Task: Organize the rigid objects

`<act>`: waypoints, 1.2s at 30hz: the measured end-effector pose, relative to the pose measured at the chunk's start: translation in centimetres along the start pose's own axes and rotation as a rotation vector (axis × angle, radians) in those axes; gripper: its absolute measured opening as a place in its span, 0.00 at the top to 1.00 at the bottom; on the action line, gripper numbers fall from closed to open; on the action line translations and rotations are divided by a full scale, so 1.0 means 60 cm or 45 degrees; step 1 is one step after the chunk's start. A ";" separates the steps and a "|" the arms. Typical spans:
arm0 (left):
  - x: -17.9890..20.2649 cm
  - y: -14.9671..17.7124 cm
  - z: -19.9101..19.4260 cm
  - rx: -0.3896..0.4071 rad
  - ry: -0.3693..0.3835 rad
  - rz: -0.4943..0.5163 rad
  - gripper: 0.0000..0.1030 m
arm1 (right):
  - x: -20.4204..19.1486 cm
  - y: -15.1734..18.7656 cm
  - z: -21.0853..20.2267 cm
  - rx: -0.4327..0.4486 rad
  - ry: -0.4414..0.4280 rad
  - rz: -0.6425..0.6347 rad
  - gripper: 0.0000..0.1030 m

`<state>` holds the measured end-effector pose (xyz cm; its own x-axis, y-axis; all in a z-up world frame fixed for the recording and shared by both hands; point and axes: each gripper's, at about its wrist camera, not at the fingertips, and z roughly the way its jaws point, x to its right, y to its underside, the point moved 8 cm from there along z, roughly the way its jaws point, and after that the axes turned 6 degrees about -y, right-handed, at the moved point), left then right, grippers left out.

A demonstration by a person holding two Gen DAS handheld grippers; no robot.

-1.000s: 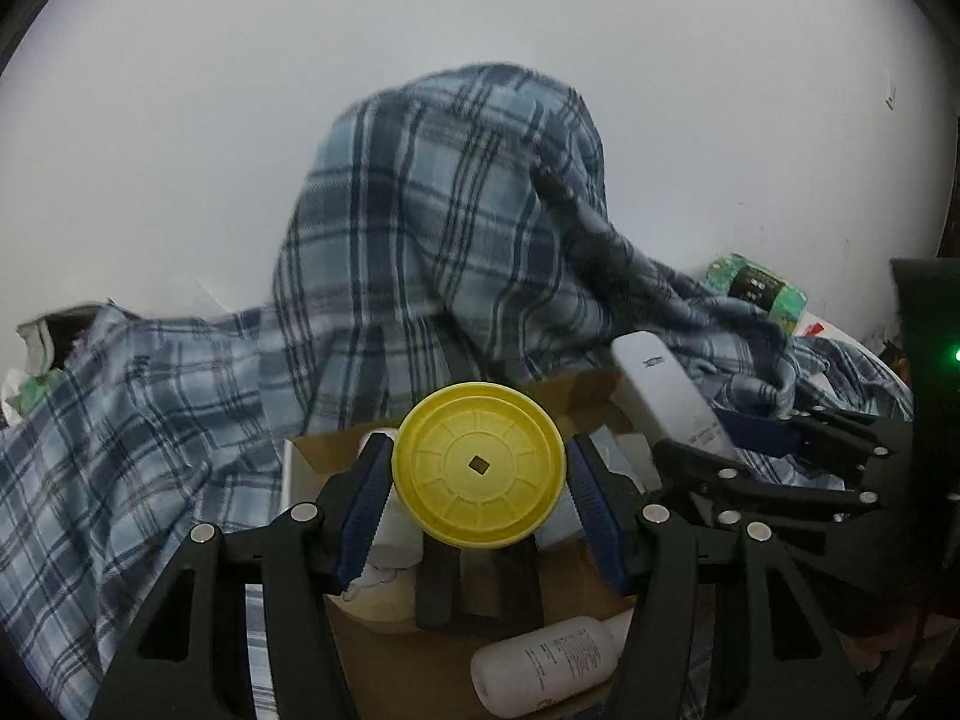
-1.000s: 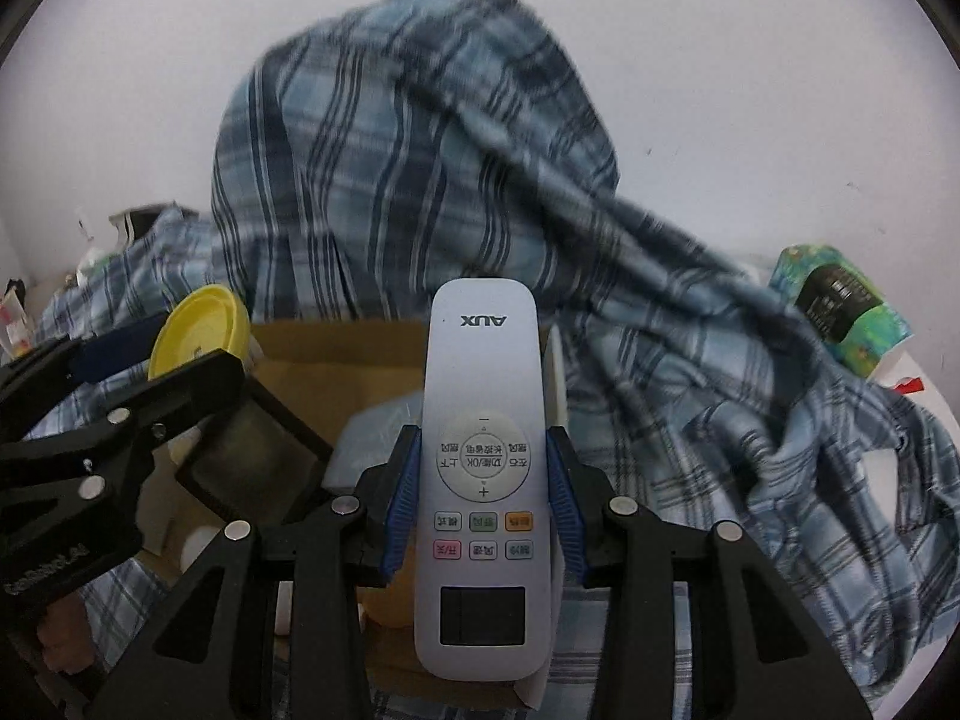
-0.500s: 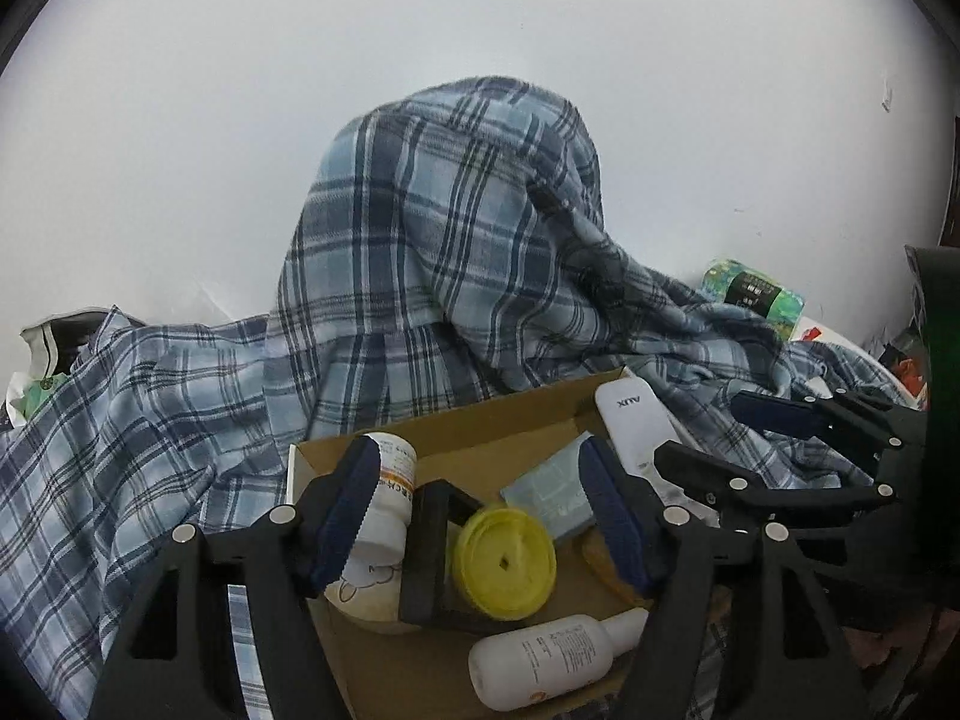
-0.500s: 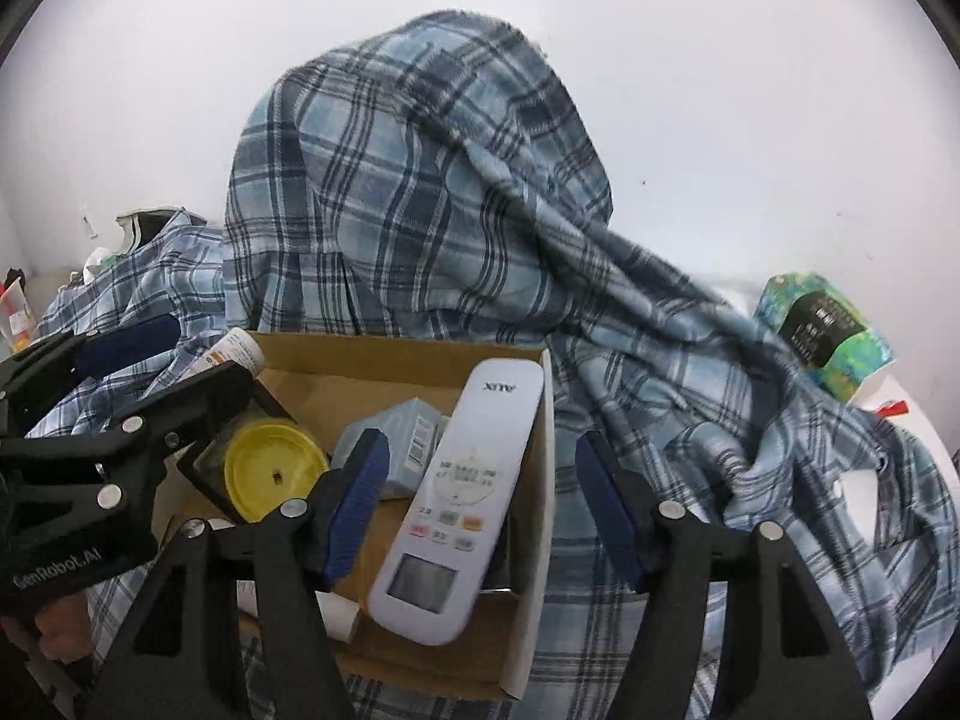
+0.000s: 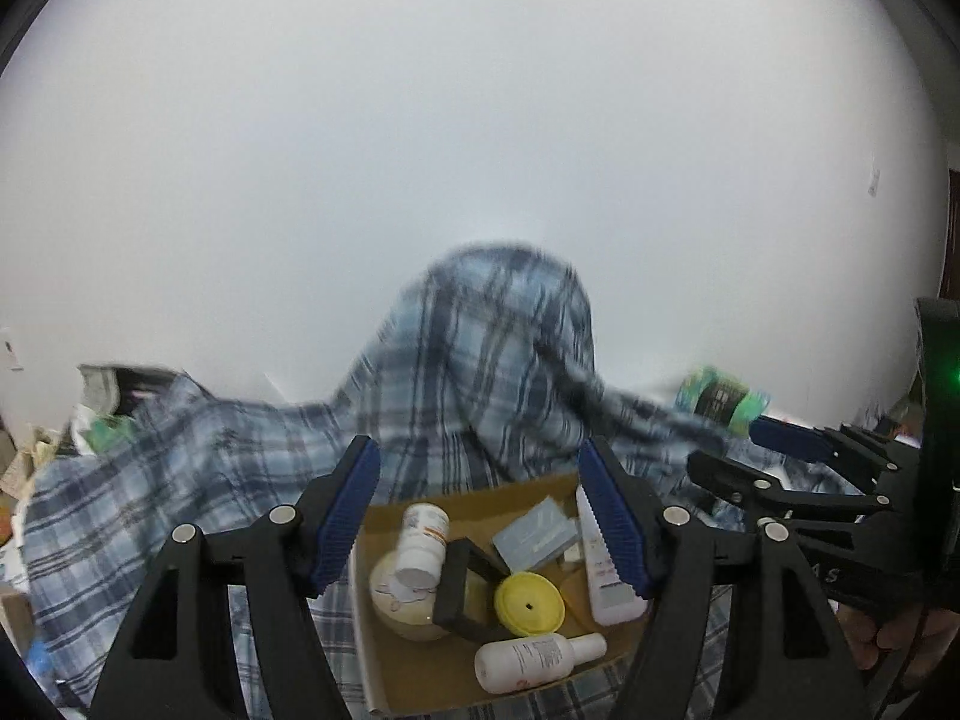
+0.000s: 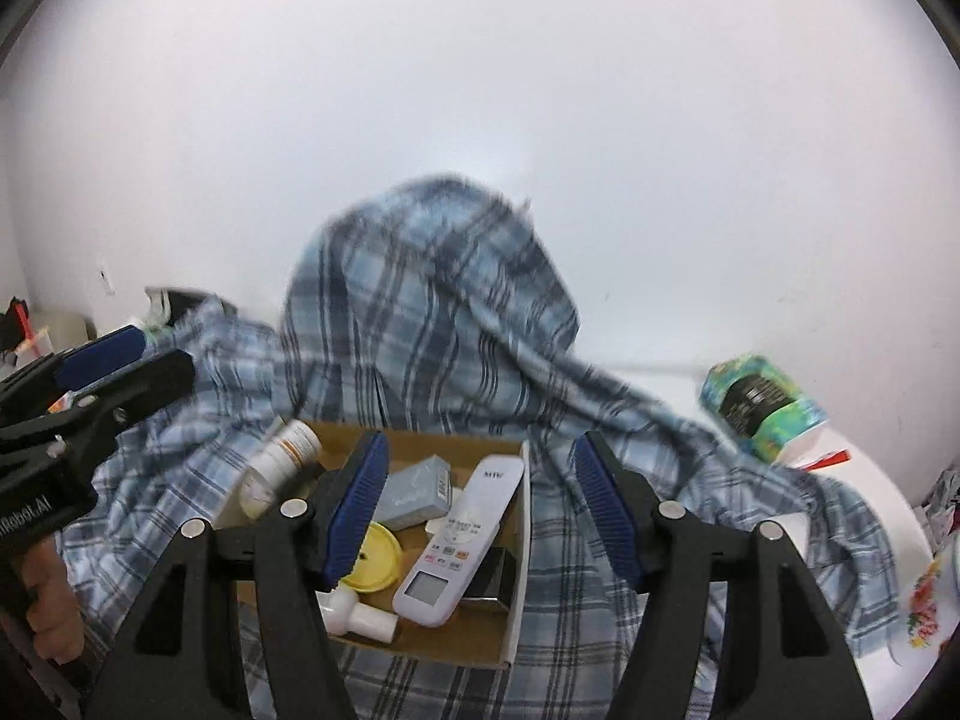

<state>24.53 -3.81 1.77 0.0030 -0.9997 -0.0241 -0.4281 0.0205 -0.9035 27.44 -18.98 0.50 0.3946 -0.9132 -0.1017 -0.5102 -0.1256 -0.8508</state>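
A: The fingers (image 5: 354, 510) of the left gripper (image 5: 486, 516) stand spread wide with nothing between them, blue pads facing each other above a cardboard box (image 5: 384, 648). And the other pair?

B: The right gripper (image 6: 480, 510) is likewise spread and holds nothing, hanging over the same cardboard box (image 6: 516, 600), which sits on a blue plaid shirt (image 6: 432, 312) heaped against a white wall (image 6: 480, 90).

A: Where are the rigid things?

B: All inside the box. In the left wrist view, a white remote (image 5: 603, 570) lies along the right wall, screen end toward the camera. A yellow lid (image 5: 529, 603) rests near the middle, touching a black frame-like piece (image 5: 459, 585) that leans tilted beside it. A white pill bottle (image 5: 423, 546) with an orange band lies over a cream round container (image 5: 399, 597) at the left wall.

A: And by the near edge?

B: A white squeeze bottle (image 5: 534, 660) lies on its side, cap pointing to the right wall. A grey-blue packet (image 5: 534, 537) sits toward the far right corner, just beside the remote.

A: Anything outside the box?

B: A green patterned roll (image 6: 759, 405) with a black label lies well apart to the right, at the shirt's edge. In the right wrist view the left gripper (image 6: 120, 360) enters from the left edge. The shirt is blurred in both views.
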 end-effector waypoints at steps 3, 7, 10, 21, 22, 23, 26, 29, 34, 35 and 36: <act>-0.011 -0.019 -0.064 0.105 -0.015 -0.028 0.15 | -0.009 -0.014 -0.058 0.089 0.016 -0.002 0.36; -0.024 -0.033 -0.141 0.246 -0.035 -0.057 0.00 | -0.020 -0.032 -0.131 0.253 0.032 0.017 0.00; -0.030 -0.041 -0.195 0.335 -0.066 -0.052 0.00 | -0.027 -0.044 -0.184 0.384 0.070 0.005 0.00; -0.044 -0.028 -0.308 0.493 -0.041 -0.054 0.00 | -0.043 -0.004 -0.257 0.483 0.103 0.015 0.00; -0.044 -0.021 -0.311 0.494 -0.037 -0.053 0.00 | -0.046 0.008 -0.263 0.482 0.097 0.010 0.00; -0.044 -0.010 -0.316 0.499 -0.036 -0.050 0.00 | -0.049 0.019 -0.264 0.482 0.088 0.001 0.00; -0.043 0.030 -0.319 0.481 -0.030 -0.043 0.00 | -0.053 0.058 -0.259 0.494 0.102 -0.002 0.00; -0.047 0.076 -0.317 0.478 -0.037 -0.067 0.00 | -0.051 0.099 -0.246 0.474 0.103 0.012 0.00; -0.053 0.144 -0.300 0.441 -0.053 -0.052 0.00 | -0.038 0.159 -0.236 0.502 0.138 0.039 0.00; -0.053 0.154 -0.298 0.440 -0.062 -0.047 0.00 | -0.034 0.167 -0.235 0.505 0.147 0.049 0.00; -0.055 0.164 -0.295 0.434 -0.077 -0.049 0.00 | -0.031 0.174 -0.234 0.499 0.149 0.054 0.00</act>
<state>4.32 -0.56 0.52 0.0710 -0.9975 -0.0033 -0.1004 -0.0039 -0.9949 10.68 -24.05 -0.94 0.2787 -0.9551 -0.1007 -0.1856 0.0493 -0.9814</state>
